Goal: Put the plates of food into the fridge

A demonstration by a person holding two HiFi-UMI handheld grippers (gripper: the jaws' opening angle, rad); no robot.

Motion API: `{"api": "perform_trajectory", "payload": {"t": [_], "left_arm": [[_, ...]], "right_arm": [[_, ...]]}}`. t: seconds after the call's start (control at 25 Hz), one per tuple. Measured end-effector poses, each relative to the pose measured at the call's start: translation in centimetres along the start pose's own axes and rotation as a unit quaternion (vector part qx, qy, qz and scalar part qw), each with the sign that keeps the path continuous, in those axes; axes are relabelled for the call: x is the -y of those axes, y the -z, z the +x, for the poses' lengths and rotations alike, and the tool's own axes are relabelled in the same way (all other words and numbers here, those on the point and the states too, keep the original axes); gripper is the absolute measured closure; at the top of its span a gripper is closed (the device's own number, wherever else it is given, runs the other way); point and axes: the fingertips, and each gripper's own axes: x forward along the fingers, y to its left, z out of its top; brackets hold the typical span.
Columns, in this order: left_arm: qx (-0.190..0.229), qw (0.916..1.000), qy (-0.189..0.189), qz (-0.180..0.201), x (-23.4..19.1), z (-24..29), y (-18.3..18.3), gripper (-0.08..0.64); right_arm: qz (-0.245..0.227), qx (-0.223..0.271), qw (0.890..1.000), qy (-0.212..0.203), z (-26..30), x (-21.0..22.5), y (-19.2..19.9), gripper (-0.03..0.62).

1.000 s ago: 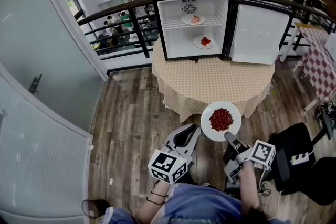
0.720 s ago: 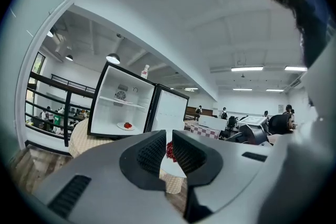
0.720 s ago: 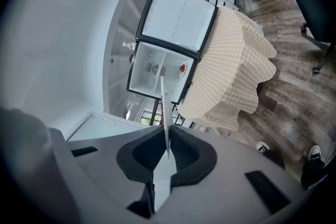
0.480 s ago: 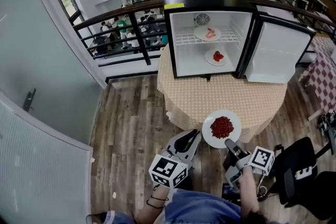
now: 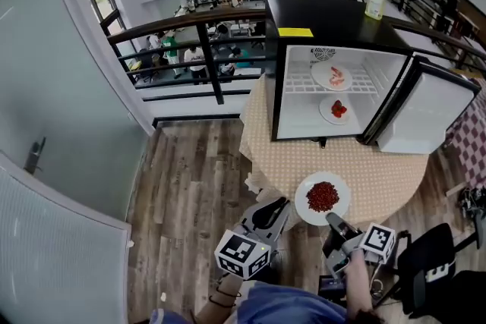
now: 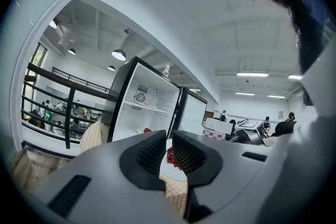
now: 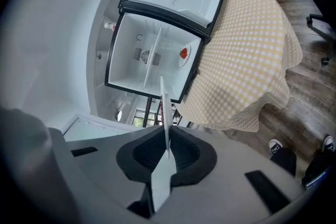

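Left gripper (image 5: 275, 206): jaws narrowly apart, empty. Right gripper (image 5: 331, 218): clamped on the rim of the plate (image 5: 323, 197), short of the open fridge (image 5: 304, 110). The plate is edge-on in the right gripper view; the head view shows its red food. Yellow fridge label (image 5: 295, 32): illegible.

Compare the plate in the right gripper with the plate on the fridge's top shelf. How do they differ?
The gripped plate is pinched at its rim by the right gripper, outside the fridge; the top-shelf plate lies inside it. The gripped plate holds a heap of red food; the top-shelf plate a pink piece. Both are white and round.
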Motion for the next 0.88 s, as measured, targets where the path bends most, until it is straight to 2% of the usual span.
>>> {"api": "perform_trajectory", "payload": {"t": [0.36,0.64,0.88], "left_arm": [[-0.008,0.9994,0.033,-0.003,-5.1,2.4,-1.0,0.528],[-0.016,0.9984,0.052,-0.012,-5.5,4.3,-0.4,0.528],[-0.022,0.9983,0.049,-0.022,-5.6,5.4,0.7,0.528]], "right_arm": [[0.003,0.031,0.999,0.009,4.3,-1.5,-1.2,0.566],[0.014,0.052,0.998,0.018,4.3,-0.9,-2.8,0.566],[0.011,0.042,0.999,0.030,5.5,-0.7,-4.8,0.566]]}}
